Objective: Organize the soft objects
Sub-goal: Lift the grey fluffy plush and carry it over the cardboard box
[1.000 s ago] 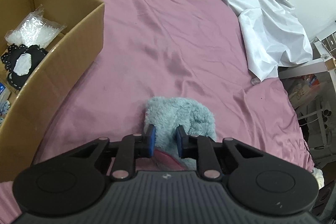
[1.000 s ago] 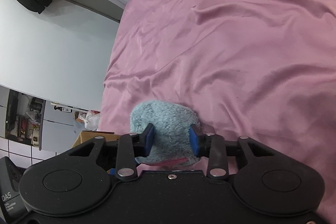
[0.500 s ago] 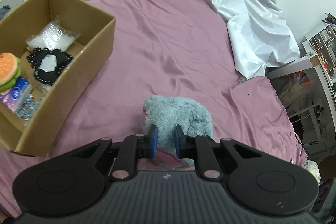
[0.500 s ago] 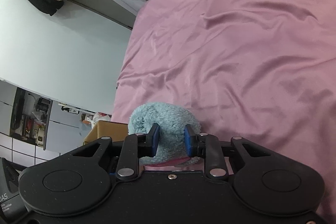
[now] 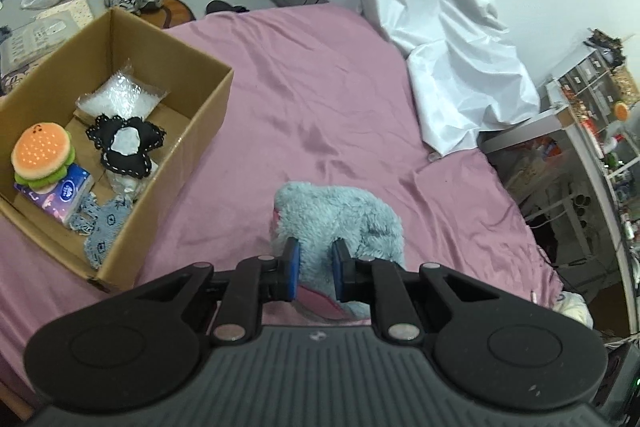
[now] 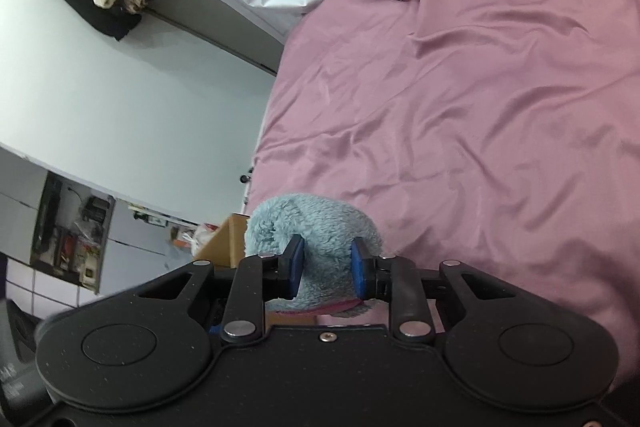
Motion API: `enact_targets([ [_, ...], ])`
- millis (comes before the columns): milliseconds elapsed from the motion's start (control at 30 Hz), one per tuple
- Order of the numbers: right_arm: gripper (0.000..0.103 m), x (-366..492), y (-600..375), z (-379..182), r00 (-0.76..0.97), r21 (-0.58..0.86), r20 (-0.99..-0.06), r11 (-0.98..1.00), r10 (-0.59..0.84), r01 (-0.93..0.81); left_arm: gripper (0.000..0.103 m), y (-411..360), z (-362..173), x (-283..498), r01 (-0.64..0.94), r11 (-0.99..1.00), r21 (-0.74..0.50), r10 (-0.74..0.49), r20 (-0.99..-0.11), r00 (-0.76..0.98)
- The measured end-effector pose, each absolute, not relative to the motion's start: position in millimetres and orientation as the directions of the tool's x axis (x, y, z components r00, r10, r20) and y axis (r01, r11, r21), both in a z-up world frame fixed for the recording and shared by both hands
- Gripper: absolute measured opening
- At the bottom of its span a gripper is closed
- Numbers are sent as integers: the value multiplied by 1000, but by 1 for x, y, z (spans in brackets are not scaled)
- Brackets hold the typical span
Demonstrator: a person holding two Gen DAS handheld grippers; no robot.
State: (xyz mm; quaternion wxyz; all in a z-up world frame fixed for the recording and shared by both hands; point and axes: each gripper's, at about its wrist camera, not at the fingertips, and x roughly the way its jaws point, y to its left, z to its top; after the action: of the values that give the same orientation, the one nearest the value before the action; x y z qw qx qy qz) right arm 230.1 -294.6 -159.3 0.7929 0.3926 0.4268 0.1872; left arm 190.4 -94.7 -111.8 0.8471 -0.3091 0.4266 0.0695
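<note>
Together, the left gripper (image 5: 314, 269) and the right gripper (image 6: 326, 273) each pinched a fold of the fluffy blue plush (image 5: 340, 219), holding it just above the pink bed (image 5: 320, 99) near its near edge. Sharing the grip likely kept the floppy toy from sagging. To the left, the cardboard box (image 5: 180, 163) already held a burger plush (image 5: 42, 153) and other soft items, apparently its destination.
</note>
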Motion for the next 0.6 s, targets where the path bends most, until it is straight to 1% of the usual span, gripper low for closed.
enact_targets([
  [133,24,222,-289,-146,582,769,-520,639,626,0,15,-93,-97,180,-357,814,-458,-138,-750,647],
  [333,24,215,-283,-126,598,772,-493,635,632,-35,15,-83,-79,165,-333,811,-481,-144,-716,683],
  [600,24,205,-266,-104,602,757,-478,647,640,-87,15,-67,-61,148,-333,806,-490,-128,-693,710],
])
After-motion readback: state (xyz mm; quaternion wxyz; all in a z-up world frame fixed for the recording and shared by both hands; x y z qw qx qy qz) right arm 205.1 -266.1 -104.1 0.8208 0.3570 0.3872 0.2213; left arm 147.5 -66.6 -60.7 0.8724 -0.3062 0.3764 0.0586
